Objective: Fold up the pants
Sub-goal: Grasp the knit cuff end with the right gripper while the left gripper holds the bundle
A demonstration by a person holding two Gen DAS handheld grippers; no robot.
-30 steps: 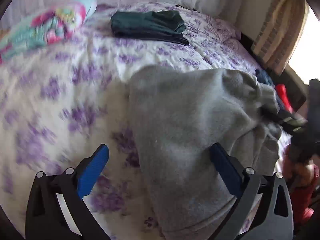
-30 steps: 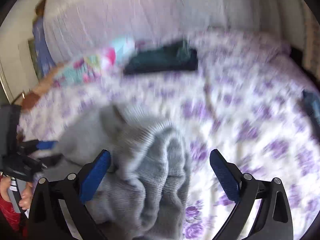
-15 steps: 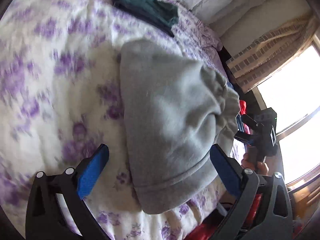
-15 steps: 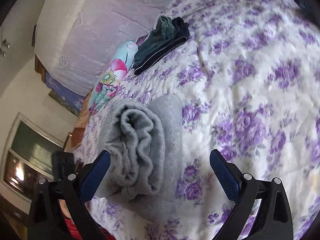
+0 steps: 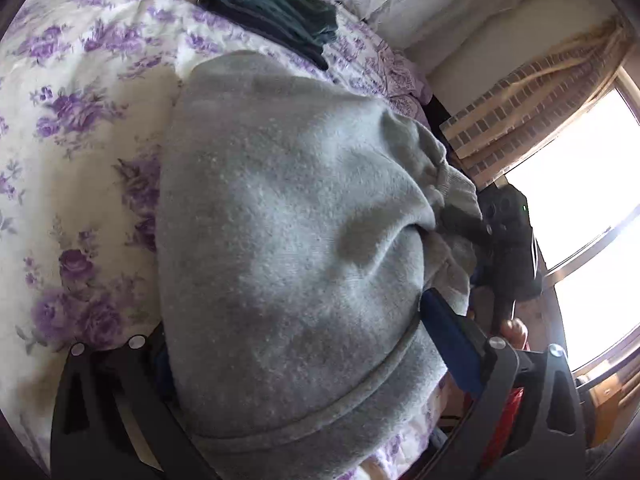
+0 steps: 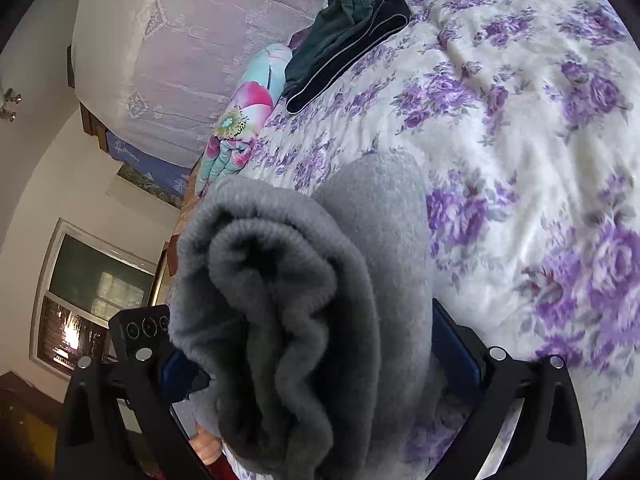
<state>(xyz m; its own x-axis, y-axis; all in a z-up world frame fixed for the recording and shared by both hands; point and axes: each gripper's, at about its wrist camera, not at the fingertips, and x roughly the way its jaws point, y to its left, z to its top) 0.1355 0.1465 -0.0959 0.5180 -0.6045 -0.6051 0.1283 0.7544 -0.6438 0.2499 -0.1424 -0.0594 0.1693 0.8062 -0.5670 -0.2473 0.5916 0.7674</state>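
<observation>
The grey sweatpants lie folded into a thick bundle on the floral bedspread. My left gripper is open and straddles one end of the bundle, its left pad hidden behind the fabric. My right gripper is also open, with the rolled elastic end of the sweatpants filling the space between its blue pads. In the left wrist view the right gripper shows as a black body at the bundle's far end, with a hand below it. The right wrist view catches the left gripper's body.
A folded dark green and black garment lies farther up the bed, with a floral pillow beside it. A brick-pattern curtain and a bright window are past the bed's edge. Open bedspread lies to the right.
Both grippers have moved in onto the ends of the folded bundle, which now fills the space between their fingers. The finger spacing looks unchanged.
</observation>
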